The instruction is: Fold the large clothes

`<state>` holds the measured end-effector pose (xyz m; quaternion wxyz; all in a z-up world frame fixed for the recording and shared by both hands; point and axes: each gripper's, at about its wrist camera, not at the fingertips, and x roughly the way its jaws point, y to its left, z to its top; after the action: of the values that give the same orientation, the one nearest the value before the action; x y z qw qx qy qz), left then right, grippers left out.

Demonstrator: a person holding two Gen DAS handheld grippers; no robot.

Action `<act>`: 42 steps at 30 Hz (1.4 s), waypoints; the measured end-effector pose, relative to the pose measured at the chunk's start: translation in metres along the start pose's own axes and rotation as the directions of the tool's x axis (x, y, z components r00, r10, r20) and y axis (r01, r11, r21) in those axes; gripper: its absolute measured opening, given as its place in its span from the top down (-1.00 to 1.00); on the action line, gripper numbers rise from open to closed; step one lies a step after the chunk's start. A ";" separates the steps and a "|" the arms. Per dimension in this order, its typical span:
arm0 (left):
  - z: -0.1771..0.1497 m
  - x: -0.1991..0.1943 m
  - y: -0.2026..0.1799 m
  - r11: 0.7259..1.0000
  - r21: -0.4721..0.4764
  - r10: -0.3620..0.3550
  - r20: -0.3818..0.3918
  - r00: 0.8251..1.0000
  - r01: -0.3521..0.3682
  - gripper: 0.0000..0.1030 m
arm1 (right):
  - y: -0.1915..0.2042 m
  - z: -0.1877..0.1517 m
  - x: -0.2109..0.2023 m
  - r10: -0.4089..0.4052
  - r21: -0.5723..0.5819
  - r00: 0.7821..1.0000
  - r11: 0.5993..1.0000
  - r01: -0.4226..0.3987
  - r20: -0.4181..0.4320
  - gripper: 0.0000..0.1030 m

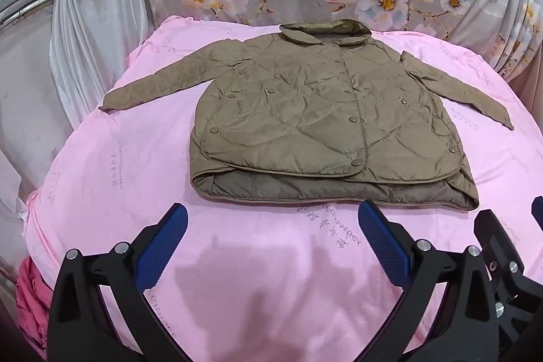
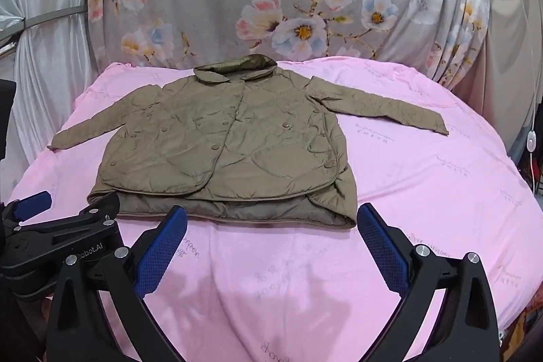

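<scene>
Jacket (image 1: 315, 111) lies flat, front up on the pink sheet (image 1: 258, 260), sleeves spread, collar far, ready for folding; left gripper (image 1: 273, 243) and right gripper (image 2: 271, 241) hover short of the hem, jaws wide apart, holding nothing

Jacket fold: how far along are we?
Done: the olive jacket lies spread front-up on the pink cover, snaps closed, both sleeves out to the sides. In hand: nothing; left gripper and right gripper are both open, short of the hem. Left: every fold.
</scene>
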<state>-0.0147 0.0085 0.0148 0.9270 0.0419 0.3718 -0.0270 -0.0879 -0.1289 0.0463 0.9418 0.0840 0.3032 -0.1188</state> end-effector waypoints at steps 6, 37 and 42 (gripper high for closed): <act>0.014 -0.008 -0.002 1.000 0.027 0.012 0.005 1.000 -0.012 -0.91 | 0.006 0.019 0.008 0.001 0.005 1.000 1.000 -0.001 -0.013 -0.90; 0.044 0.012 0.003 0.998 0.038 0.046 -0.025 0.999 -0.045 -0.91 | 0.021 0.053 0.040 0.007 -0.058 0.998 0.998 -0.011 -0.070 -0.90; 0.044 0.014 0.001 0.998 0.039 0.046 -0.027 0.999 -0.045 -0.91 | 0.019 0.055 0.042 0.005 -0.053 0.998 0.999 -0.009 -0.069 -0.90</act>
<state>0.0257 0.0053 0.0369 0.9211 0.0685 0.3830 -0.0125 -0.0197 -0.1303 0.0671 0.9331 0.0639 0.3383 -0.1043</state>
